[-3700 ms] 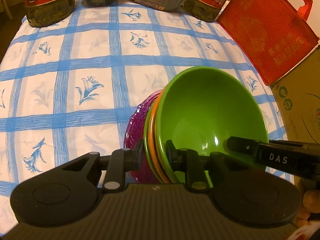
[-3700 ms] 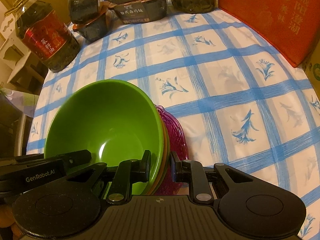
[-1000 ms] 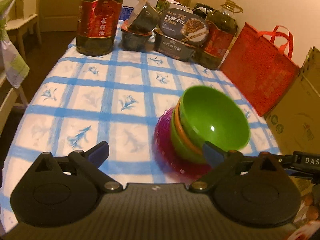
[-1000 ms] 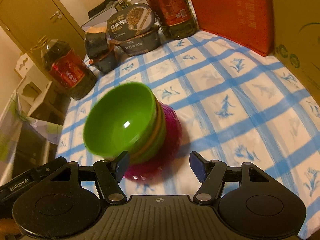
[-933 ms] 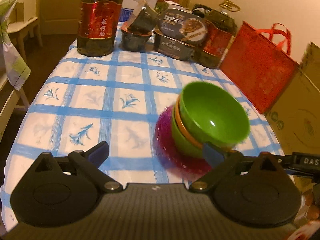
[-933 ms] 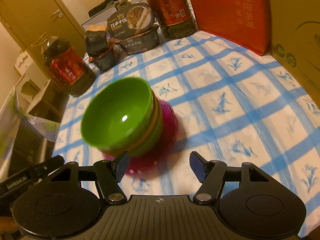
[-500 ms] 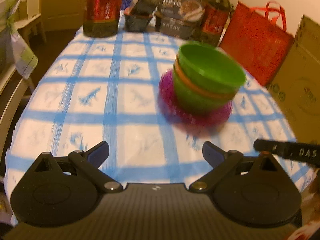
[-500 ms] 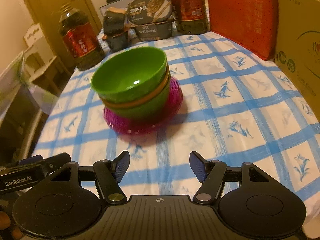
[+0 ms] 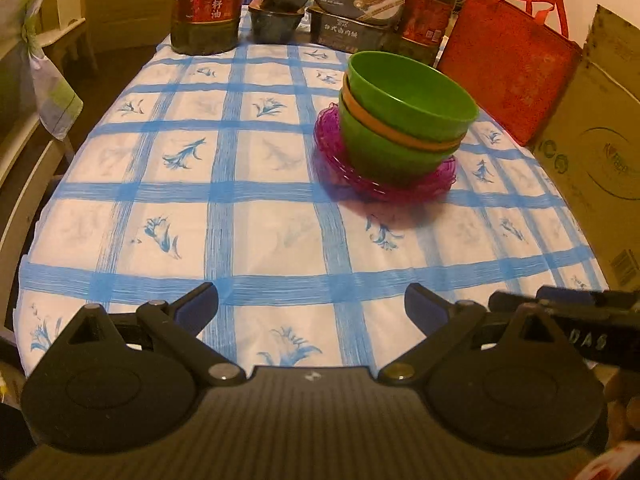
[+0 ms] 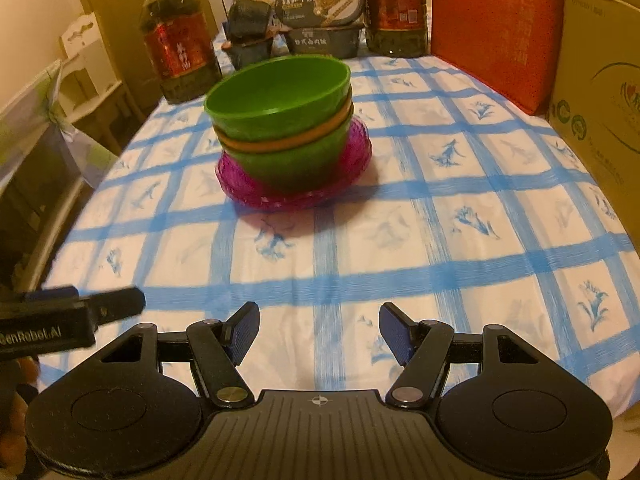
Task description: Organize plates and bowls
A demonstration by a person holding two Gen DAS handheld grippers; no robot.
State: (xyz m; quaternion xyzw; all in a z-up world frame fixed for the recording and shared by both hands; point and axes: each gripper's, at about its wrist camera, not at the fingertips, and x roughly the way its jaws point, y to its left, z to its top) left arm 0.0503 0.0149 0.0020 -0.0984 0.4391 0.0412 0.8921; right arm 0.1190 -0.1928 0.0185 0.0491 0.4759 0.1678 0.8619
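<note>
Left wrist view: both grippers' fingers (image 9: pixel 200 306) spread, holding nothing (stacked bowls (image 9: pixel 404 120) well apart), bare tabletop (image 9: pixel 280 216) between.

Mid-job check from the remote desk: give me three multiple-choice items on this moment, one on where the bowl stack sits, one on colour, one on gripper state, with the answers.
1. Where does the stack of bowls rest?
A. on the magenta plate
B. inside the cardboard box
C. on the red bag

2. What colour is the rim showing between the two green bowls?
A. blue
B. orange
C. white

3. How does the right gripper stand?
A. shut on the top bowl
B. shut on the plate
C. open, with nothing between its fingers

Answers:
1 A, the lowest bowl sits in the plate on the checked tablecloth.
2 B, an orange band rings the stack between the green ones.
3 C, its blue pads stand apart over bare cloth, well short of the stack.
</note>
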